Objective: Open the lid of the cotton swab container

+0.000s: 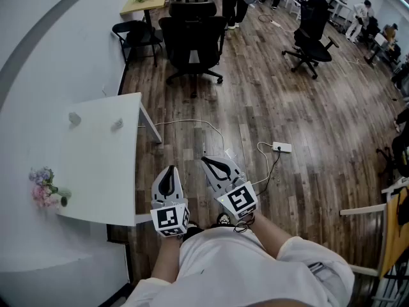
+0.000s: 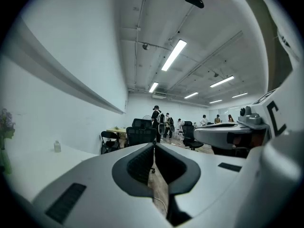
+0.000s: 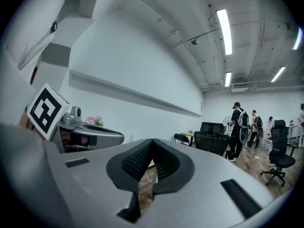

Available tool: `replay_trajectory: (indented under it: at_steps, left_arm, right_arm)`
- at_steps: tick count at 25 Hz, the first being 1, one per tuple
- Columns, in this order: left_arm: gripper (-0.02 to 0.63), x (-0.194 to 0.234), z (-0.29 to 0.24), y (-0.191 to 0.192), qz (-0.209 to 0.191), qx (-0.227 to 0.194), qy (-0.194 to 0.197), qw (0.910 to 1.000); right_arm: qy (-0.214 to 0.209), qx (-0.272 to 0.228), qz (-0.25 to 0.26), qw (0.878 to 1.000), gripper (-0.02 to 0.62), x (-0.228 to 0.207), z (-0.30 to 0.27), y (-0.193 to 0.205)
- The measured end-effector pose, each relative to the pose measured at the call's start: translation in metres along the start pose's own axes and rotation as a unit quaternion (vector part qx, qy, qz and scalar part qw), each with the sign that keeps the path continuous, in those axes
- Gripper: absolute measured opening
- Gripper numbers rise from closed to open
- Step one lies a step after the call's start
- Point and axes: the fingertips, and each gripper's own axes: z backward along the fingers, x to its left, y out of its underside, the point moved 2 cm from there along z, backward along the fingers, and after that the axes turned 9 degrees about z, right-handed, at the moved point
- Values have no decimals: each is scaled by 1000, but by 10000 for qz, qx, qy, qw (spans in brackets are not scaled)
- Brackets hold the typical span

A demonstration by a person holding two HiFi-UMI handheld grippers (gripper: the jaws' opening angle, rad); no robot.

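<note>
Nearby, on white table [image 1: 102,171], small container [image 1: 75,118] near second container [image 1: 117,125].

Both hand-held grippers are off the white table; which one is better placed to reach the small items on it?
Left, probably. The left hand-held gripper hangs beside the edge of the white table, while the right hand-held gripper is farther out over the floor. Both are shut and empty.

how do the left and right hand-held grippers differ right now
The left hand-held gripper points straight ahead, close beside the white table. The right hand-held gripper angles inward toward the left one and is farther from the table. The right also reaches slightly further forward than the left. Both are shut and empty, held over the wooden floor.
</note>
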Motion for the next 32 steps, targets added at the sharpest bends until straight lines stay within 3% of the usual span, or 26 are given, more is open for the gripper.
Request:
replay_trajectory:
  at_steps: [6,10,16,22,32]
  left_arm:
    - [26,5,4,0,-11,9,-147,9999]
    - [26,-1,9,9,-26,258,-9,9997]
    - [26,-3,13,18,171,269,-170,9993]
    - [26,-19,7,37,120,591,-225,9979]
    - [26,-51,8,69,130,765,-413,9961]
  right_arm:
    - [-144,20,-6,9999,-2,10,-3,3]
    - [-306,-8,-62,9995,-2,18,0,4]
    - [-485,89,-89,9987,-2,20,6,17]
    - [-579,154,-135,9981,-2,9,17,30]
    - [-722,158,-353,9966,-2,-21,33,71]
